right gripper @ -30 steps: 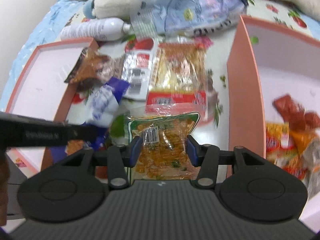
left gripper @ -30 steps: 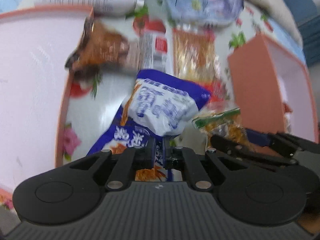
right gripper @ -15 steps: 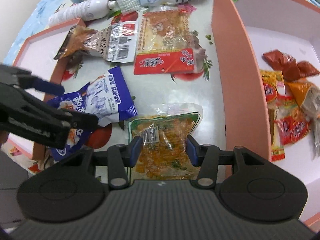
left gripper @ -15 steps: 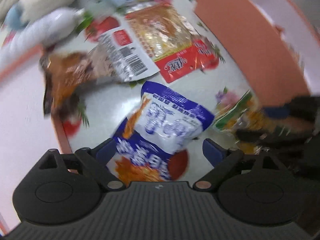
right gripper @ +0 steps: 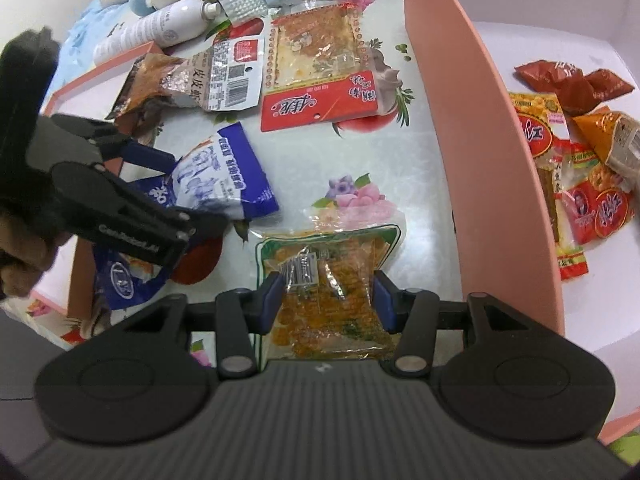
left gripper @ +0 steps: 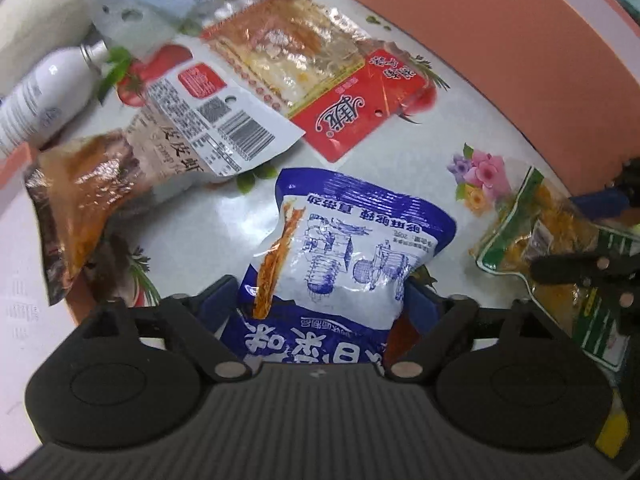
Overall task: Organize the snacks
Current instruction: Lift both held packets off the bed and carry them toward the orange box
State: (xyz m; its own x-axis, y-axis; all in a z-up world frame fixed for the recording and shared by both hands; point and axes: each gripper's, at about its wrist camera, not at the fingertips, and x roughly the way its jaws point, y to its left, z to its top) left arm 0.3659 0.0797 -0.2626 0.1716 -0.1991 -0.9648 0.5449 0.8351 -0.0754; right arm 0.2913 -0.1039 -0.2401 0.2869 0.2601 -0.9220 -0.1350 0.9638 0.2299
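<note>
Two grippers point steeply down over a bench (right gripper: 344, 148) covered in a flower-printed cloth, each with a snack packet between its fingers.

Left gripper (left gripper: 320, 304): its fingers stand wide apart on either side of the blue and white packet (left gripper: 352, 256), which lies on the bench with its near end running under the gripper body. They have just been opening and then closing in a little; the blue pads sit just beside the packet's edges, and I cannot tell whether they press on it. In the right wrist view the left gripper (right gripper: 160, 188) comes in from the left, with the blue and white packet (right gripper: 224, 176) rising between its fingers.

Right gripper (right gripper: 326, 300): its fingers are clenched on the orange packet (right gripper: 328, 280) with the green border, one blue pad against each long side. The packet lies just beside the outer wall of the pink box (right gripper: 480, 160), which holds several red and orange snack packets (right gripper: 580, 184).

Further off on the bench lie a red-topped clear packet (left gripper: 320, 76), a brown packet (left gripper: 120, 176) with a barcode label, and a white bottle (left gripper: 44, 92). A second pink tray (right gripper: 72, 92) sits at the left.
</note>
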